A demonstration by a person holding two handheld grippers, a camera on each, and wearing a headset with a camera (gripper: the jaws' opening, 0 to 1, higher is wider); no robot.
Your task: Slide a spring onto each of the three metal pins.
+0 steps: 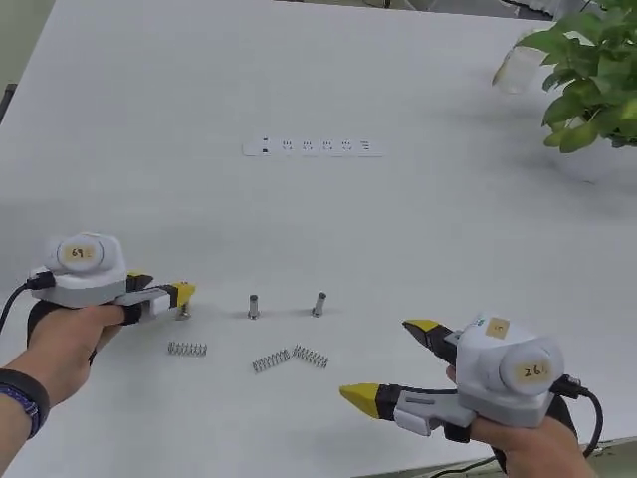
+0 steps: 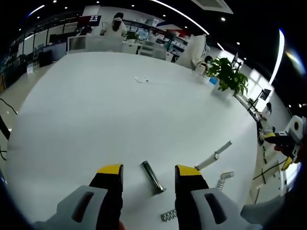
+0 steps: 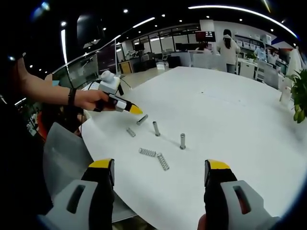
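- Pins come first: the middle pin (image 1: 254, 306) and right pin (image 1: 318, 304) stand upright and bare on the white bench (image 1: 129, 119). The left pin (image 2: 152, 177) sits between the parted jaws of the left hand-held gripper (image 2: 149, 170), which do not pinch it.
- Three springs lie loose just in front: the left spring (image 1: 186, 349), middle spring (image 1: 271, 360) and right spring (image 1: 311, 356).
- The right hand-held gripper (image 1: 390, 360) hovers wide open and empty, near the right spring.
- No pin carries a spring yet, so I'd say fetching one is the step in hand. Pinch it lightly near one end, line its bore up with the pin top, and steady that pin so it cannot tip.
- Writing: the left sticker (image 1: 80, 253) reads "69", the right sticker (image 1: 533, 372) "26". The power strip (image 1: 314, 147) markings are too small to read.
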